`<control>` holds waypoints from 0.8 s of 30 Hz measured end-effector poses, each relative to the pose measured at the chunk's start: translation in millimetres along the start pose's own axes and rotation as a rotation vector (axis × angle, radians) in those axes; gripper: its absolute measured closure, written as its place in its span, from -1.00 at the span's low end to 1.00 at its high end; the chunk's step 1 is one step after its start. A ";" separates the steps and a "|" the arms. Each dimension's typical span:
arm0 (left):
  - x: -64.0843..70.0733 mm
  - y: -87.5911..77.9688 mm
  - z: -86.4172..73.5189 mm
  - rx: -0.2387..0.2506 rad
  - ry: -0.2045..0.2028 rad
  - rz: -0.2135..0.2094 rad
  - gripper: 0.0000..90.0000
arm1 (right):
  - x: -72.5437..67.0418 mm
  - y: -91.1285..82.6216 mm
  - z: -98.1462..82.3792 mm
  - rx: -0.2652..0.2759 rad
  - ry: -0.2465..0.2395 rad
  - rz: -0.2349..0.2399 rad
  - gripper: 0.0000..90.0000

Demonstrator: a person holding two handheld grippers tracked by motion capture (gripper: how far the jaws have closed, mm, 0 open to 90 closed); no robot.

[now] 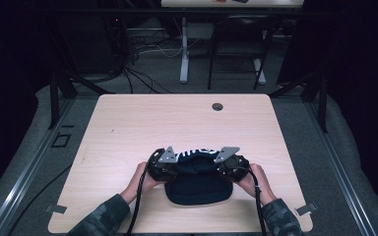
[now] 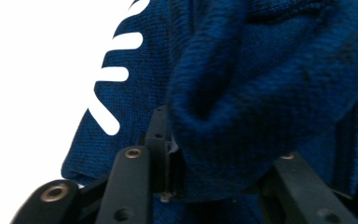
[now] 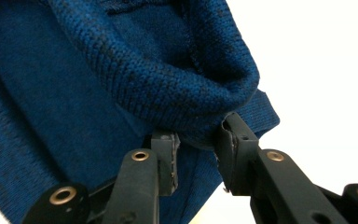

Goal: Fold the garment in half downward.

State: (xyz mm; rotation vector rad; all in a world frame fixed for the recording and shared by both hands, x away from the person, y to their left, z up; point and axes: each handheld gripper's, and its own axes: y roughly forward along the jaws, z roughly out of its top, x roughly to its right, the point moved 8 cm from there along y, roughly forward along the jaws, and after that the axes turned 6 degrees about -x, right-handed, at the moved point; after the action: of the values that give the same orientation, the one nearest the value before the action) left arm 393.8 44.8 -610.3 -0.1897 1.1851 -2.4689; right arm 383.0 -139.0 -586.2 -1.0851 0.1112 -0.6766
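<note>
Holding the blue knit hat [image 1: 197, 189] at the bench's [image 1: 128, 128] 6 o'clock edge, my left gripper [image 1: 170, 169] clamps its rim at 9 o'clock and my right gripper [image 1: 224, 169] at 3, the opening stretched crosswise between them.

One dark blue knitted garment [image 1: 197, 189] with white lettering lies on one light wooden surface [image 1: 128, 128]. Two claws are at it: the left claw [image 1: 174, 169] and the right claw [image 1: 220, 168], one at each end of the fabric. Two hands hold them, the left hand [image 1: 145, 179] and the right hand [image 1: 257, 179]. One round hole [image 1: 217, 106] sits near the far edge of the surface. Two small metal brackets [image 1: 55, 209] mark its near corners.
</note>
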 end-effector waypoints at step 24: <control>20.1 -62.2 -6.6 0.047 -0.038 -0.031 -0.29 | -16.6 -3.0 -23.9 -0.039 -0.006 0.013 0.48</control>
State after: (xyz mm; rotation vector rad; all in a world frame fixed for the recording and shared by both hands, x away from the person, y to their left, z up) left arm 355.5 76.4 -567.4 -0.2426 1.1148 -2.5056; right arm 358.9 -149.2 -599.2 -1.1231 0.1268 -0.6614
